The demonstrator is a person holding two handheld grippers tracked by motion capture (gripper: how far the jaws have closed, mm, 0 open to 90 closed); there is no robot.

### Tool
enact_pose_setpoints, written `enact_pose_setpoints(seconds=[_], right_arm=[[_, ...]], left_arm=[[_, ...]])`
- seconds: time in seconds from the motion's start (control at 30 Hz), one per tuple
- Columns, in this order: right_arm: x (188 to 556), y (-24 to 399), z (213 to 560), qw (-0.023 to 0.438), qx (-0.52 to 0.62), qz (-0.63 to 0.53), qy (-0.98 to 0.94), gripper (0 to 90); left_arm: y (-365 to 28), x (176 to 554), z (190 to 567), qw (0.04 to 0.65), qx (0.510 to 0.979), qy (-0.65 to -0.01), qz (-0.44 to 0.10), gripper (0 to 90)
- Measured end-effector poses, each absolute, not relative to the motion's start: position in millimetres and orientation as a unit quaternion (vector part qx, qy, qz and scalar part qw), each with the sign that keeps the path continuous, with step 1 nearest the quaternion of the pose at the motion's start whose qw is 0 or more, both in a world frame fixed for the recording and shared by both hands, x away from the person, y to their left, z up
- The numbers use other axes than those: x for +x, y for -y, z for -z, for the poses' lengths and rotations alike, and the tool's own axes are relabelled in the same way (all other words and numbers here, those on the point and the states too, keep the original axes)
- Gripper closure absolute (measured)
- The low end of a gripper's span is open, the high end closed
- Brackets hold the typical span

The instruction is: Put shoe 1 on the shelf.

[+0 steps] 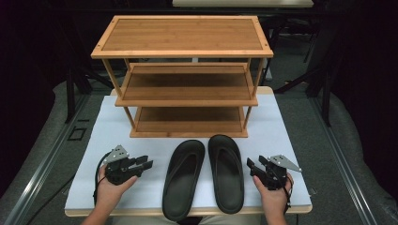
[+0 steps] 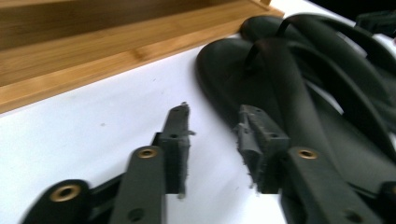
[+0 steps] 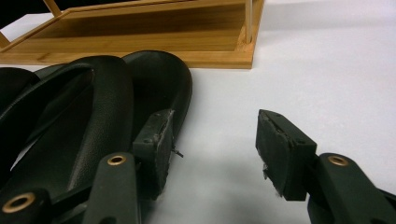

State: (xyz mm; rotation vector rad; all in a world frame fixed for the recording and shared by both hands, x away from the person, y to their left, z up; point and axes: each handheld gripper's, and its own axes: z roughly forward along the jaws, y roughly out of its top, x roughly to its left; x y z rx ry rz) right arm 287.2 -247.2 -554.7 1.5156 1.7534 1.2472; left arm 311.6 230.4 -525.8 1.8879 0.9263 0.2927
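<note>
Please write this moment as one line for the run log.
left gripper: open | right gripper: open | sandals: untouched, before rack

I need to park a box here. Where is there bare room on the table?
Bare white table lies right of the rack and left of it. All three rack shelves are bare too. The front middle is crowded: two slippers, a claw on each side.

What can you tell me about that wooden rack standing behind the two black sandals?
The shoe rack is a light brown, bamboo-looking stand with three flat tiers: a wide framed top, a middle shelf and a low bottom shelf, joined by slim corner posts. All three tiers are bare. It stands upright at the far end of the white tabletop, facing the person. The toes of the sandals lie just before its bottom edge; whether they touch it cannot be told.
</note>
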Motion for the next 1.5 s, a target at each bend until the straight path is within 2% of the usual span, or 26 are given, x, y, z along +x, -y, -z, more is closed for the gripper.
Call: enact_pose_setpoints(seconds=[0.27,0.57,0.77,0.9,1.13,1.33,1.5], right_arm=[[287,247,554,0.253,0.559,-0.458,-0.643,45.7],[287,248,555,0.252,0.56,-0.459,-0.642,45.7],[288,246,556,0.253,0.557,-0.462,-0.642,45.7],[288,246,556,0.252,0.557,-0.462,-0.642,45.7],[287,246,556,0.248,0.558,-0.46,-0.644,45.7],[288,246,556,0.248,0.558,-0.461,-0.644,45.7],[287,247,556,0.244,0.56,-0.458,-0.645,45.7]], left_arm=[[-206,316,525,0.499,0.772,-0.384,-0.086,52.9],[-171,316,536,0.488,0.796,-0.354,-0.044,49.5],[-165,314,545,0.48,0.804,-0.35,-0.021,49.8],[-163,314,548,0.476,0.809,-0.344,-0.01,51.6],[-164,312,550,0.476,0.807,-0.351,-0.012,62.3],[-174,308,545,0.479,0.801,-0.356,-0.043,69.0],[-188,305,541,0.485,0.792,-0.367,-0.053,69.6]])
